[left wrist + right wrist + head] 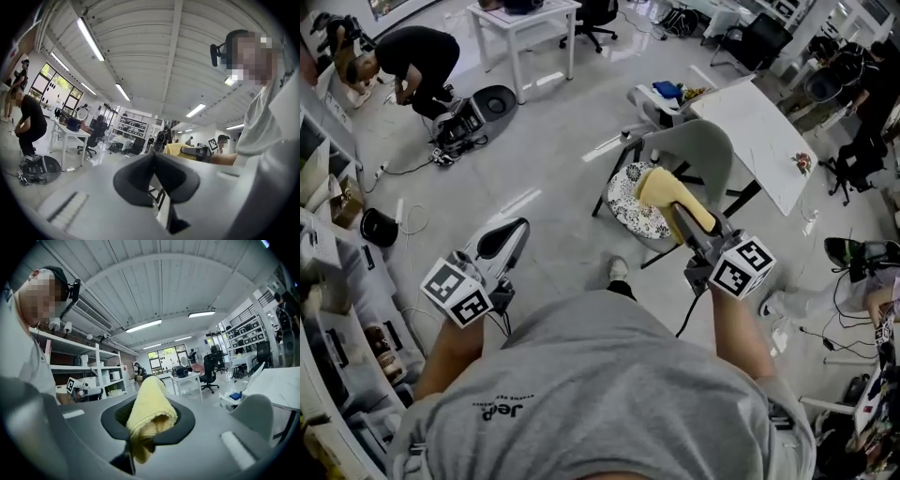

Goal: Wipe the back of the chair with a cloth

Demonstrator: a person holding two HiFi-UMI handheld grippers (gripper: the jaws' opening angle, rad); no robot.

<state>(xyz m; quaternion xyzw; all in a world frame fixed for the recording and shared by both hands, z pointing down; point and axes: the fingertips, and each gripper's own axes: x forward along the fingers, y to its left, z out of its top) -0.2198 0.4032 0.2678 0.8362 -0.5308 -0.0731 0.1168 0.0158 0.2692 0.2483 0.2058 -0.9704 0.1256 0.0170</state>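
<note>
A grey-backed chair [689, 150] with a patterned seat cushion [630, 212] stands ahead on the floor; its back also shows in the right gripper view [253, 416]. My right gripper [680, 214] is shut on a folded yellow cloth [667, 195], held just in front of the chair back and over the seat. The cloth [149, 416] bulges out between the jaws. My left gripper [502, 240] hangs lower left, well away from the chair, shut on nothing. In the left gripper view, the left gripper [157, 180] points up across the room towards the cloth [176, 150].
A white table [759, 141] slants right of the chair. A white desk [525, 28] stands at the back. A person [408, 61] crouches far left by gear on the floor [473, 112]. Shelving [328, 281] lines the left side, and cables lie at the right.
</note>
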